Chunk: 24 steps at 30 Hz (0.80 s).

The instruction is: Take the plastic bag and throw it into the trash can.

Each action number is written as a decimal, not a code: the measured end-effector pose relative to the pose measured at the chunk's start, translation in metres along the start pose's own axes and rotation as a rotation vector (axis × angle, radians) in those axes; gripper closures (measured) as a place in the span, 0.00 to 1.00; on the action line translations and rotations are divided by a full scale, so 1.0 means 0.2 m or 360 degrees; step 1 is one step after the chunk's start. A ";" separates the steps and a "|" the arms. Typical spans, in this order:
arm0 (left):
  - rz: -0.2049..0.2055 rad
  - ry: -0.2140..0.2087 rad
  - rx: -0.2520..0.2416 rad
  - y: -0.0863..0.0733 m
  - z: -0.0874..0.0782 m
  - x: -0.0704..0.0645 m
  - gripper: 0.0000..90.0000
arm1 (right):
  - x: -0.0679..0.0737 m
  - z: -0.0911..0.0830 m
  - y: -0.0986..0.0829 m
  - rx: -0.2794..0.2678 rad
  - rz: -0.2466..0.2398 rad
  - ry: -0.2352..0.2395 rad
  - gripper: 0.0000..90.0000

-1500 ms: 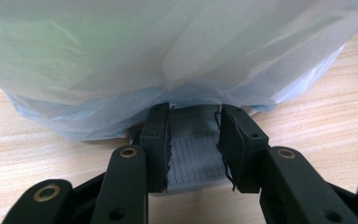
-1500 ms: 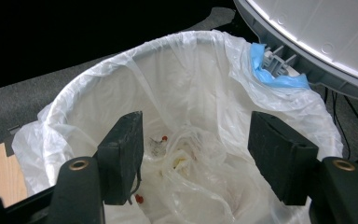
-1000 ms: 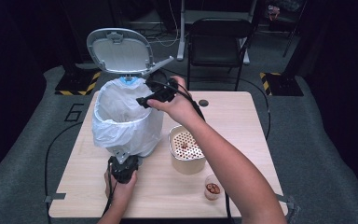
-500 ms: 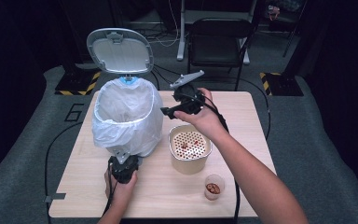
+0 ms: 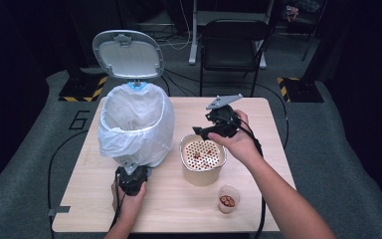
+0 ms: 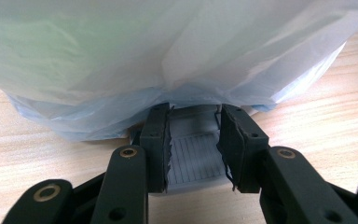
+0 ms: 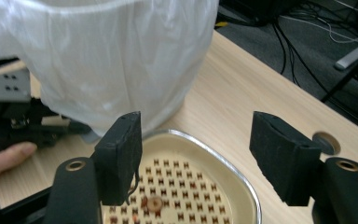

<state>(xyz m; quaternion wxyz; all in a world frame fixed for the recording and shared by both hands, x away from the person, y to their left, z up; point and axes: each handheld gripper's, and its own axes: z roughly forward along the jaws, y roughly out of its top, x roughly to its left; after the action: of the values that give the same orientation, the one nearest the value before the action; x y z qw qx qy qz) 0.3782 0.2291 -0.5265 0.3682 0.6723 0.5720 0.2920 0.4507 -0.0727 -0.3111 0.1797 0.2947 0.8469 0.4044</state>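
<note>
black folding chair [image 5: 233, 47] behind the worktop [image 5: 271, 129], cables [image 5: 176, 42] on grey floor [image 5: 328, 144], yellow-black striped blocks [image 5: 82, 89]

Pretty dark room overall. The light wood bench [image 5: 273, 149] sits on a grey carpet floor [image 5: 30, 149]. A black chair [image 5: 234, 47] stands right behind the bench, black cables [image 5: 176, 82] snake beside it, and yellow-black striped blocks [image 5: 82, 89] flank the bench's far corners.
</note>
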 end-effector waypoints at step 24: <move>0.0005 -0.0001 0.0002 0.00 0.00 0.00 0.71 | 0.20 -0.24 -0.65 -0.0038 0.0103 0.0058 0.19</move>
<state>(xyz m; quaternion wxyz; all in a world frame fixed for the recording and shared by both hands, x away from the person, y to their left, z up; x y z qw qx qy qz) 0.3781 0.2291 -0.5265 0.3675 0.6735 0.5710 0.2921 0.3490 -0.1392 -0.3875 0.1546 0.3123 0.8353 0.4253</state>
